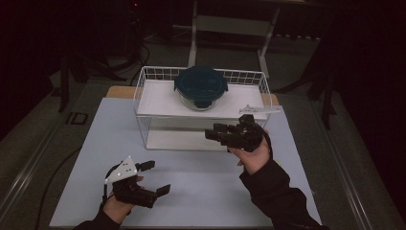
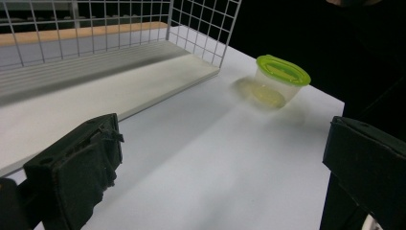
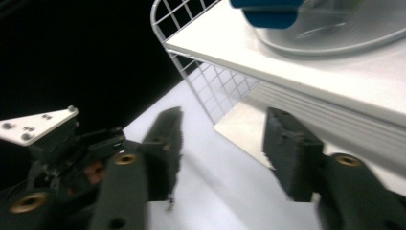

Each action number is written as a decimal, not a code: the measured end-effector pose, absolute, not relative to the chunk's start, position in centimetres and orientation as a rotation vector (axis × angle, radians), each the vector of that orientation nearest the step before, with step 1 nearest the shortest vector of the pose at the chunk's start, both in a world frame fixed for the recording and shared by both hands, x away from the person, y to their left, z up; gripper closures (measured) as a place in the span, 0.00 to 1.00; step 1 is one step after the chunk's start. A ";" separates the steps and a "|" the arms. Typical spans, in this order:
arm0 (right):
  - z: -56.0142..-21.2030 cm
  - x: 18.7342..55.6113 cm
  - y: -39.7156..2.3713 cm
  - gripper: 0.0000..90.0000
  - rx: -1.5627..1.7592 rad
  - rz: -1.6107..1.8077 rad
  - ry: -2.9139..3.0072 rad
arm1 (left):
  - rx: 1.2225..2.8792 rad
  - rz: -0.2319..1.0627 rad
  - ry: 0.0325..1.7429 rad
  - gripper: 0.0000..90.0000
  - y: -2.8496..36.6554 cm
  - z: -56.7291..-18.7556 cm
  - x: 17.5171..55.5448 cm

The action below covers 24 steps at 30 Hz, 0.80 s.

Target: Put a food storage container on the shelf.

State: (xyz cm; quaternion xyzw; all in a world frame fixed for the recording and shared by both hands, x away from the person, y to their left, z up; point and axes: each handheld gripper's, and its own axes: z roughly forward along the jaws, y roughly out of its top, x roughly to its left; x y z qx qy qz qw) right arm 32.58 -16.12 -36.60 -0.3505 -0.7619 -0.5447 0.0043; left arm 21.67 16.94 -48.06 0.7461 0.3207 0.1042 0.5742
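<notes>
A round glass container with a dark blue lid (image 1: 200, 87) sits on the top shelf of a white wire rack (image 1: 143, 91) at twelve o'clock. The right gripper (image 1: 216, 133), just below it, is part open and empty. The left gripper (image 1: 155, 177), at seven o'clock, gapes wide, empty.

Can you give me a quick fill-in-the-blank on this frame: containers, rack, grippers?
1. The round clear container with the dark blue lid stands on the ____ shelf of the white wire rack.
2. The small clear plastic tub on the white table has a ____ lid.
3. The jaws of the right gripper stand apart with ____ between them.
4. The left gripper is ____.

Missing words: top; lime green; nothing; open
</notes>
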 end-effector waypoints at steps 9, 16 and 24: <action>-38.1 31.1 -18.0 0.19 -1.032 -1.741 -2.361 | 1.761 0.239 0.750 0.00 17.0 -48.6 21.3; -39.3 30.1 -20.3 0.19 -1.034 -1.806 -2.388 | 1.757 0.253 0.746 0.00 17.2 -48.5 21.1; -40.8 29.2 -22.7 0.18 -1.057 -1.842 -2.410 | 1.753 0.250 0.757 0.00 17.5 -48.6 20.9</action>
